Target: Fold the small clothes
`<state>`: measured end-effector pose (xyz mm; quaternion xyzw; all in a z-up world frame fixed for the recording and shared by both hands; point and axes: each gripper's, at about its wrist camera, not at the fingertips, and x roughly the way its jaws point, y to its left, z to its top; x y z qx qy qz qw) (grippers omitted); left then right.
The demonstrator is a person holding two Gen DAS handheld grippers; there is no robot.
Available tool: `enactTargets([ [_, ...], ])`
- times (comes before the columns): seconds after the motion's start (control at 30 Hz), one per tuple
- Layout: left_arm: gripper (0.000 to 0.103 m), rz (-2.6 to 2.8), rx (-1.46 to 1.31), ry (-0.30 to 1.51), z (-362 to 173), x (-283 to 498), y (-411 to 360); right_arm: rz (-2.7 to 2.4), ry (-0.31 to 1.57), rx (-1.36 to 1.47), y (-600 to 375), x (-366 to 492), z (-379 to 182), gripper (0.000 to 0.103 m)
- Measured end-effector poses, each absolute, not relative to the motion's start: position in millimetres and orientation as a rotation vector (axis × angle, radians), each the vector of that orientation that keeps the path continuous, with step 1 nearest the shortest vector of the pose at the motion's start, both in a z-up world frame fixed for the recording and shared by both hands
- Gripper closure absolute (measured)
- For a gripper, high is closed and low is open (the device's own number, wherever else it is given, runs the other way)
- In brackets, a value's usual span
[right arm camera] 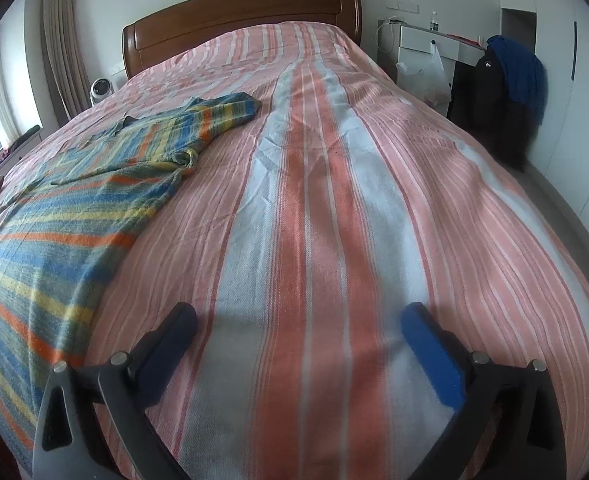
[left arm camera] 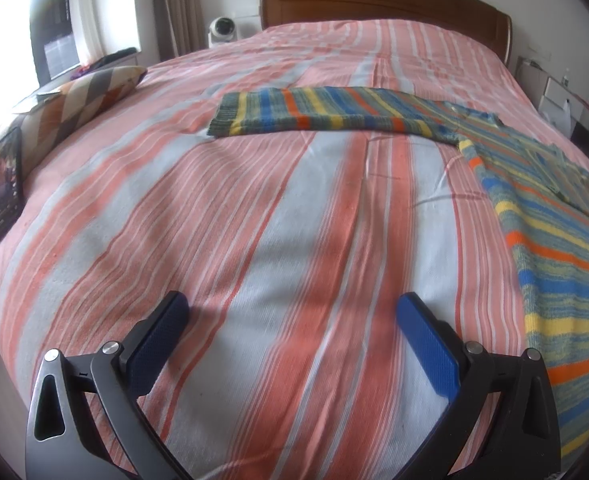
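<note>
Both hand-held grippers, left (left arm camera: 292,312) and right (right arm camera: 298,320), gape wide and empty over the bed (left arm camera: 294,216), the striped sweater (left arm camera: 546,216) at two o'clock still unfolded.

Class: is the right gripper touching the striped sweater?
Apart. The right wrist view shows the right gripper open over bare bedspread, the sweater lying clear beside it.

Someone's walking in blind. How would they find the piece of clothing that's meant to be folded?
Find the big bed with pink and pale striped bedding. The sweater lies flat on it, one sleeve stretched sideways. Only it has blue, yellow and orange knit stripes.
</note>
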<state>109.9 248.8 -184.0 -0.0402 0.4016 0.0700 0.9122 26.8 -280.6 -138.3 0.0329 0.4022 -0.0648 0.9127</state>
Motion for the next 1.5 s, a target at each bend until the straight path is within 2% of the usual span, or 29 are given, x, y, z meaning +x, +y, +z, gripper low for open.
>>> enactTargets([
  [1.5, 0.001, 0.139, -0.102, 0.858, -178.2, 110.0, 248.7, -0.133, 0.82, 0.07, -278.8, 26.7, -138.8, 0.001],
])
